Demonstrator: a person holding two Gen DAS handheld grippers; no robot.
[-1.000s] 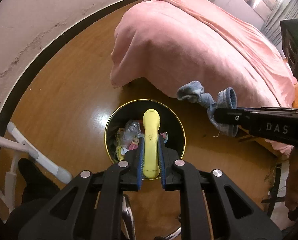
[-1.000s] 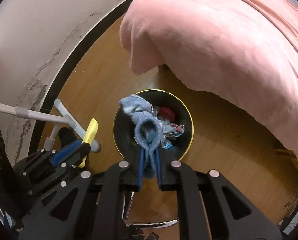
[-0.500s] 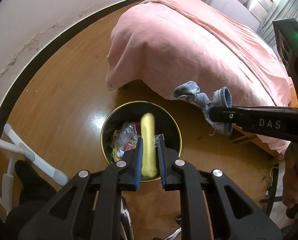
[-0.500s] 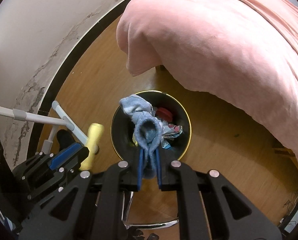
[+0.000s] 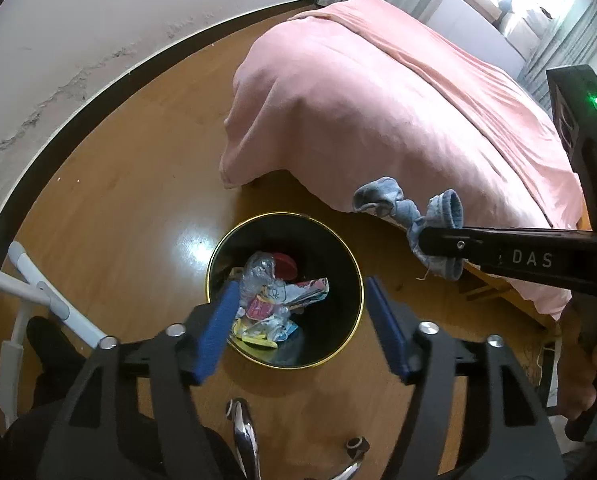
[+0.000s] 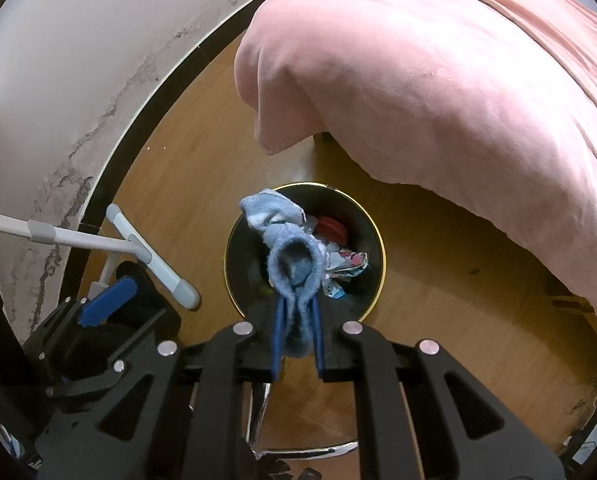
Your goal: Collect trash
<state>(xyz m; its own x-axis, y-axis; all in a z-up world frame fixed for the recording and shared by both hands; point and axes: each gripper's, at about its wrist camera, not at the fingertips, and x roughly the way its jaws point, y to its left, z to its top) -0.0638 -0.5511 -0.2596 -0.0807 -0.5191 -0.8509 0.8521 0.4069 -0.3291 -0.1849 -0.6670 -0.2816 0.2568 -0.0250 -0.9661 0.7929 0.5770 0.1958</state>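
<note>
A black bin with a gold rim (image 5: pixel 340 240) stands on the wooden floor, holding wrappers, a crumpled plastic bottle (image 5: pixel 260 270) and a red lid. My left gripper (image 5: pixel 302 322) hangs over it; its jaws are opening and nothing is between the blue pads (image 5: pixel 216 332). In the right wrist view, my right gripper (image 6: pixel 296 326) is shut on a blue sock (image 6: pixel 294 264) above the same bin (image 6: pixel 380 248). From the left wrist view that sock (image 5: pixel 418 216) dangles from the right gripper (image 5: pixel 424 244) to the right of the bin. The left gripper (image 6: pixel 110 300) shows at lower left.
A bed under a pink cover (image 5: pixel 378 112) overhangs the floor just behind the bin. White frame bars (image 5: pixel 54 304) and a dark cloth lie left of it, near the wall and black skirting (image 6: pixel 146 100). A chrome chair base (image 5: pixel 242 432) sits below the grippers.
The left jaws have swung apart, and the long yellow thing they held over the bin is gone from between them. The right gripper and its sock have stayed put.
</note>
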